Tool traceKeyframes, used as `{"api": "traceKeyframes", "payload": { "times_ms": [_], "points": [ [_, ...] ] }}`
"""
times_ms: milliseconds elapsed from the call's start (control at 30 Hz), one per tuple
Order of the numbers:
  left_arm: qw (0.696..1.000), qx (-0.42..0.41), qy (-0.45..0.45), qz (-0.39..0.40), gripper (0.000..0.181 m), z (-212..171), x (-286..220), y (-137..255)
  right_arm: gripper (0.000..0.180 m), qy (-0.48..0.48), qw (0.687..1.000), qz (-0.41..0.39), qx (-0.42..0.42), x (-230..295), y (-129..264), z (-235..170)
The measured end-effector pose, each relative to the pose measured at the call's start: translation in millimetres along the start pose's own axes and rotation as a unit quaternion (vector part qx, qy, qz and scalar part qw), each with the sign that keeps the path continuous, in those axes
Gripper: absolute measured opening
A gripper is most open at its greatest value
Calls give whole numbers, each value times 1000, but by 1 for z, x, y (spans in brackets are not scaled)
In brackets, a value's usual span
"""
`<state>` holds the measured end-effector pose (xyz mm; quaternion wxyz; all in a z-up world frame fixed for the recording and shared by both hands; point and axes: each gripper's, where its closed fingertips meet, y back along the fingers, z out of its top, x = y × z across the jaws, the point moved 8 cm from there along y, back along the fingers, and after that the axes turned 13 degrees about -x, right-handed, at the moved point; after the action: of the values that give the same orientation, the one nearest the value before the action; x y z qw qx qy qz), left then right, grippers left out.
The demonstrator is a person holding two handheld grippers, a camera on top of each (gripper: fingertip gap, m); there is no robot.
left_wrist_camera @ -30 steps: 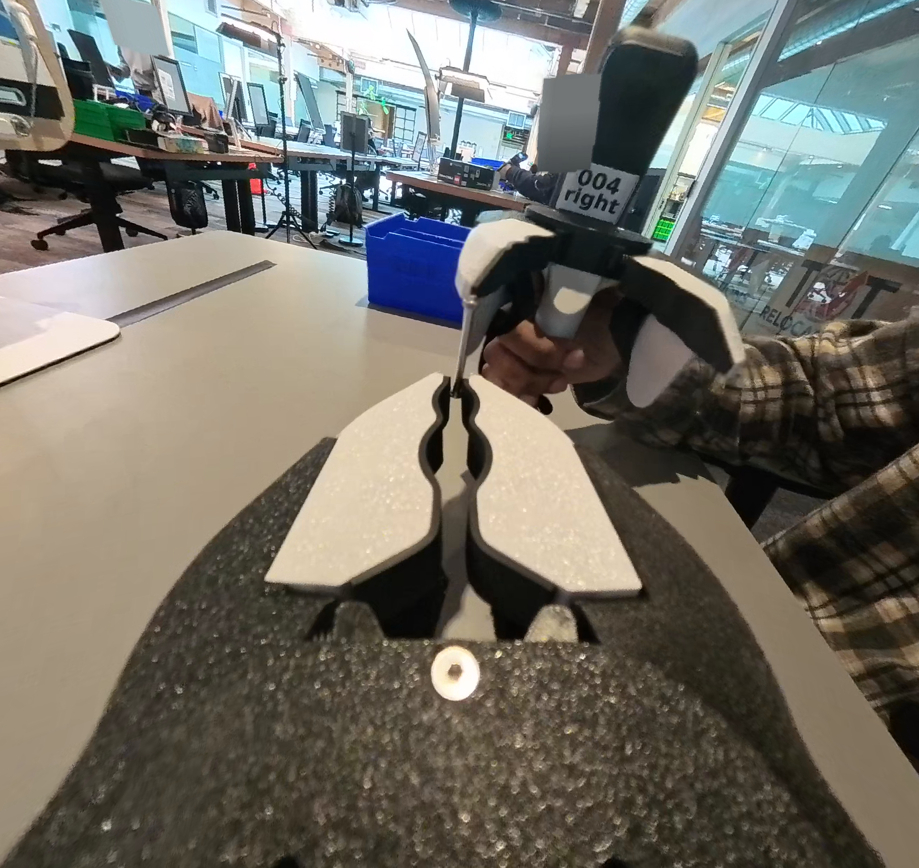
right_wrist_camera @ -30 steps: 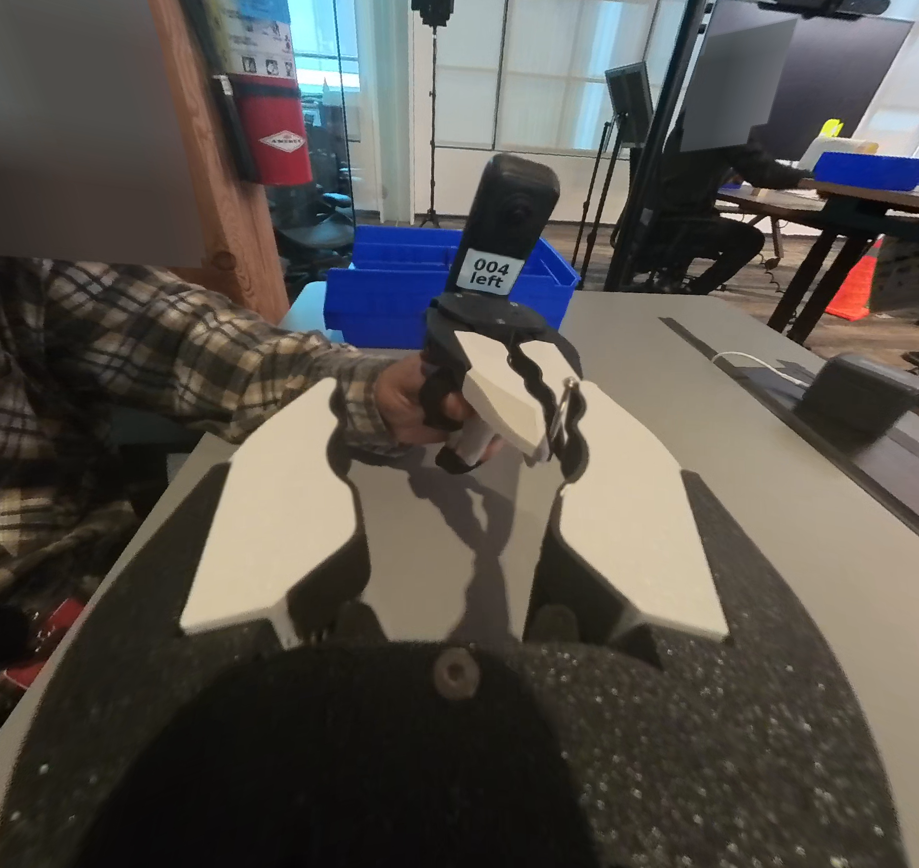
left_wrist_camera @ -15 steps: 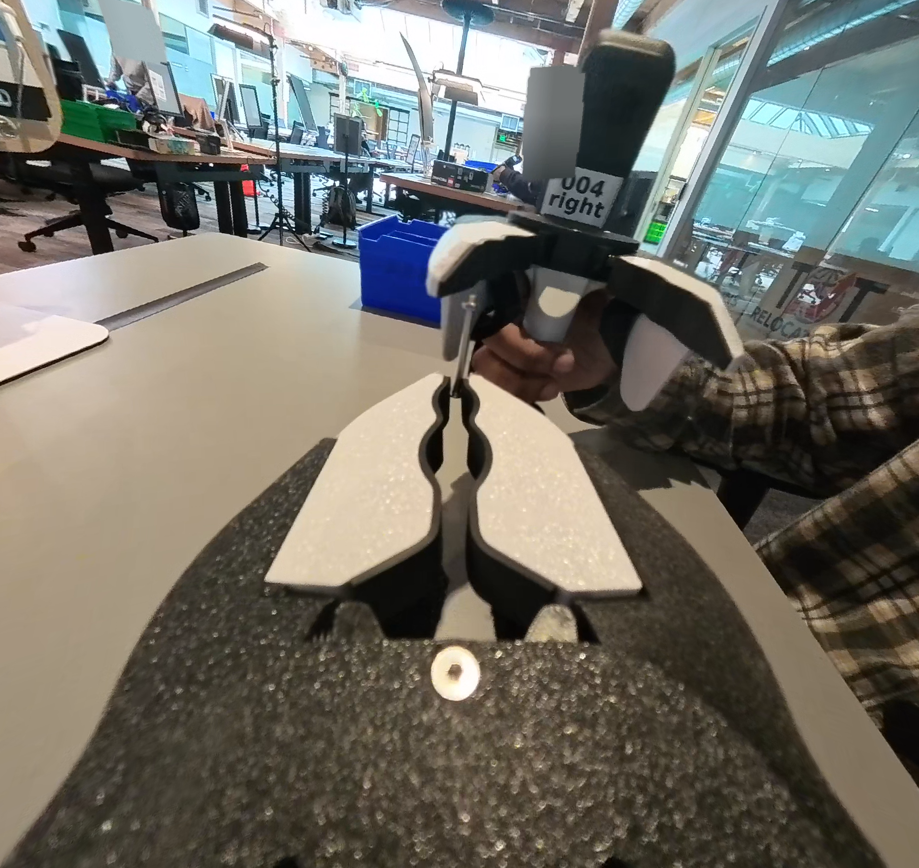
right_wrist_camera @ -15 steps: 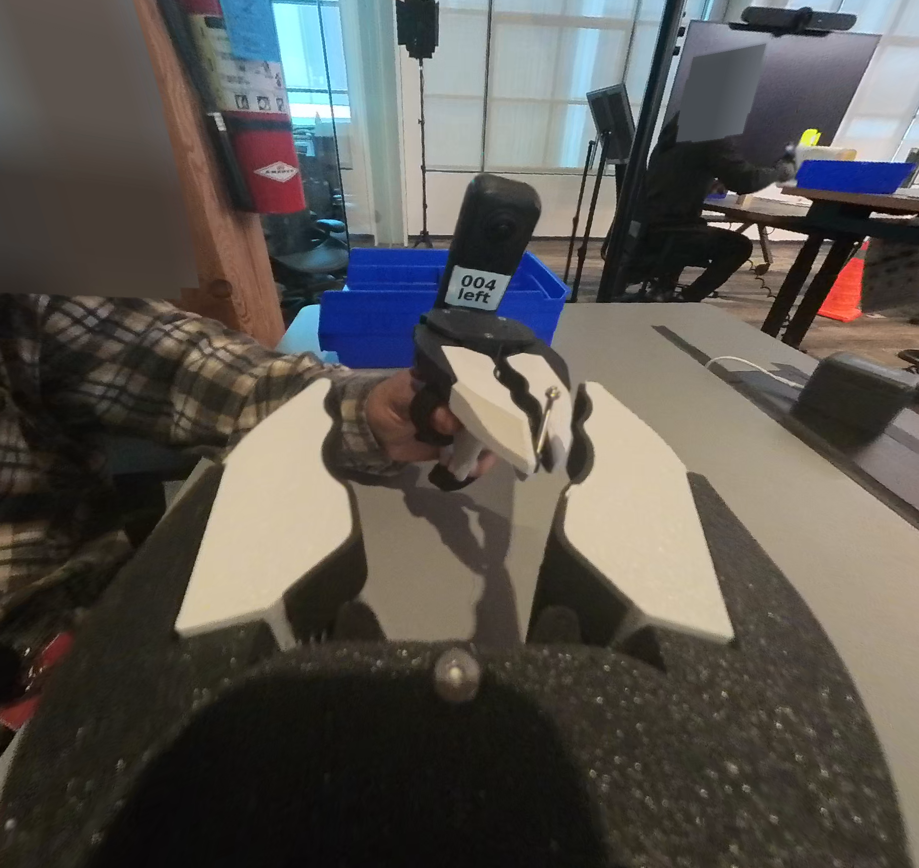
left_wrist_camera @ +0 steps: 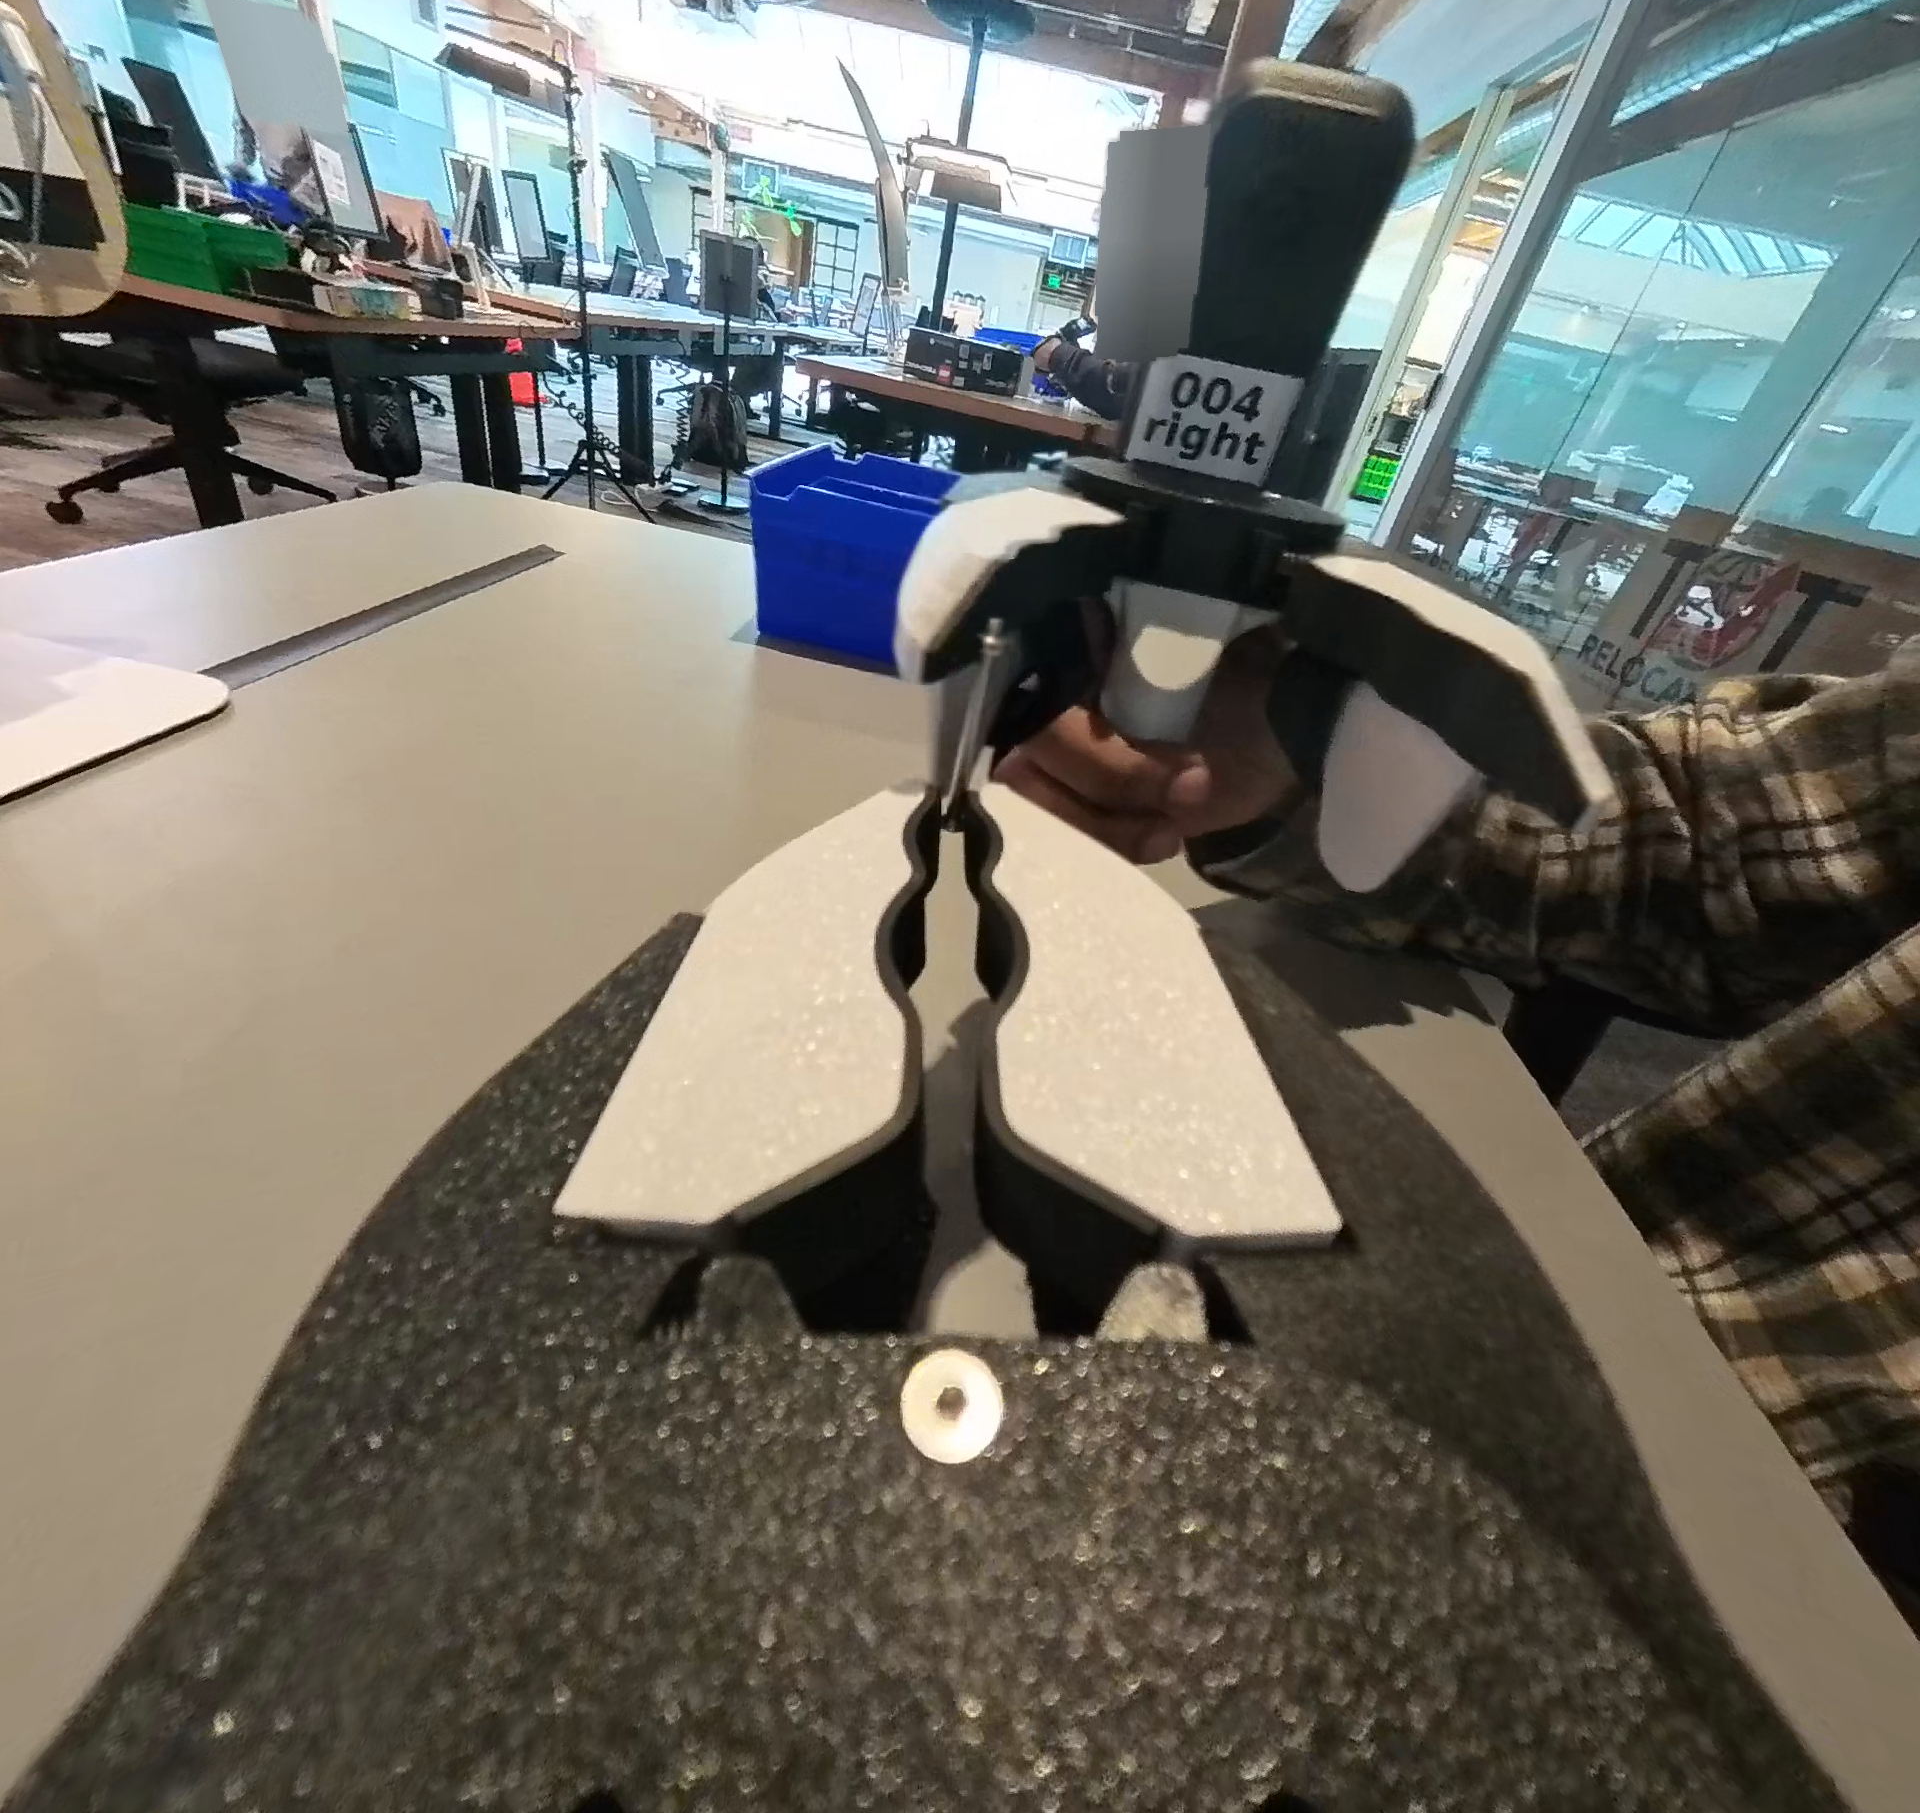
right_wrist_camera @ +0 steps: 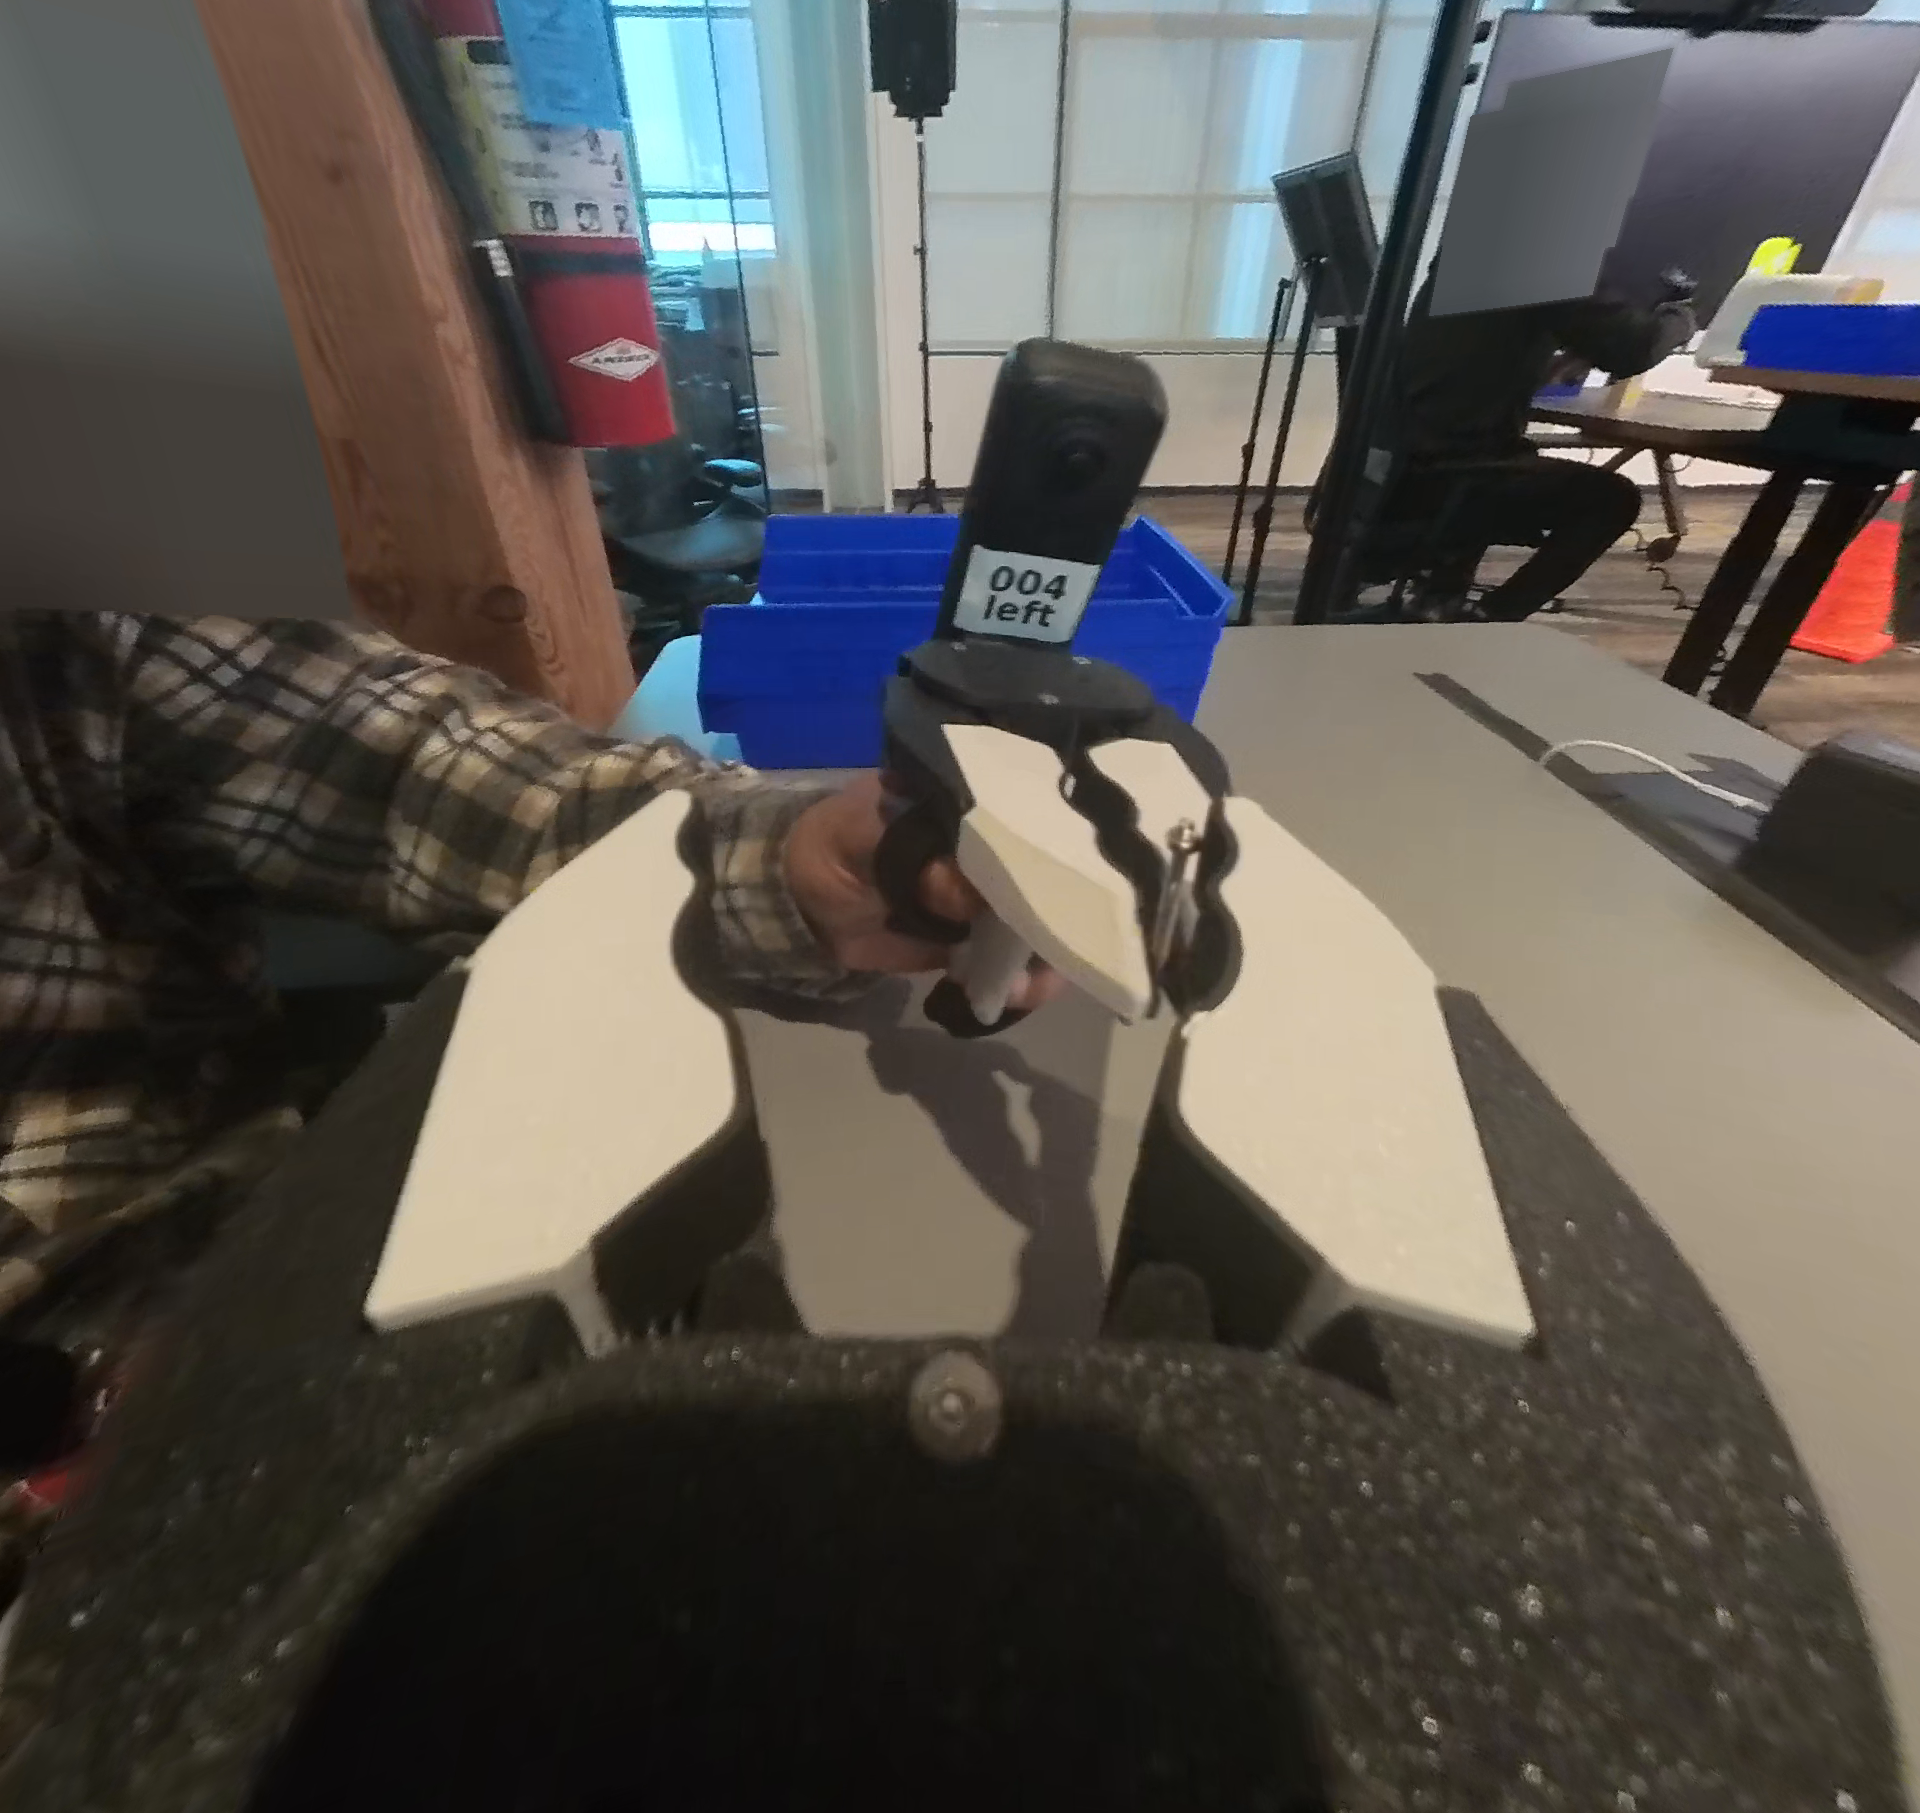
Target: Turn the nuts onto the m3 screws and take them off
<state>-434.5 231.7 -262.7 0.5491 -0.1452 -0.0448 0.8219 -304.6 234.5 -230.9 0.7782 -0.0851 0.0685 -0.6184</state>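
My left gripper (left_wrist_camera: 951,809) is shut on the lower end of a thin m3 screw (left_wrist_camera: 975,714), which stands up and leans slightly right. My right gripper (left_wrist_camera: 1153,714) faces it, wide open and empty, and its one finger (left_wrist_camera: 987,568) lies right by the screw's top. In the right wrist view my right gripper (right_wrist_camera: 958,807) is open. The left gripper (right_wrist_camera: 1169,984) holds the screw (right_wrist_camera: 1177,890) just inside my right-hand finger (right_wrist_camera: 1330,1036). I cannot make out a nut.
Both grippers hover over a grey table (left_wrist_camera: 416,828). A blue bin (left_wrist_camera: 831,558) stands at its far edge, also in the right wrist view (right_wrist_camera: 821,662). A white pad (left_wrist_camera: 94,724) lies at the left. A black box with a white cable (right_wrist_camera: 1839,828) sits at the right. Left tips to right tips: about 5 centimeters.
Both grippers sway slightly. The left gripper keeps hold of the screw. The right gripper stays open beside the screw's top.
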Motion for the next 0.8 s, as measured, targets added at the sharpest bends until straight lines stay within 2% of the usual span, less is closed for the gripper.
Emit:
{"api": "traceKeyframes", "payload": {
  "times_ms": [67, 167, 433, 533, 800],
  "points": [
    [1000, 0, 1, 4, 4, 1, 2, 2, 92, 9, 1000, -5, 6, 4, 2, 0],
    [1000, -1, 4, 7, 4, 1, 3, 3, 87, 14, 1000, -15, 0, 3, 10, 1],
    [1000, -1, 3, 6, 4, 1, 2, 2, 93, 2, 1000, -7, -4, 4, 2, 0],
    [1000, -3, 5, 7, 4, 2, 3, 3, 88, 6, 1000, -16, -10, 3, 11, 2],
    [1000, -4, 7, 5, 4, 1, 3, 3, 94, -1, 1000, -5, -2, 3, 1, -2]
  ]
}}
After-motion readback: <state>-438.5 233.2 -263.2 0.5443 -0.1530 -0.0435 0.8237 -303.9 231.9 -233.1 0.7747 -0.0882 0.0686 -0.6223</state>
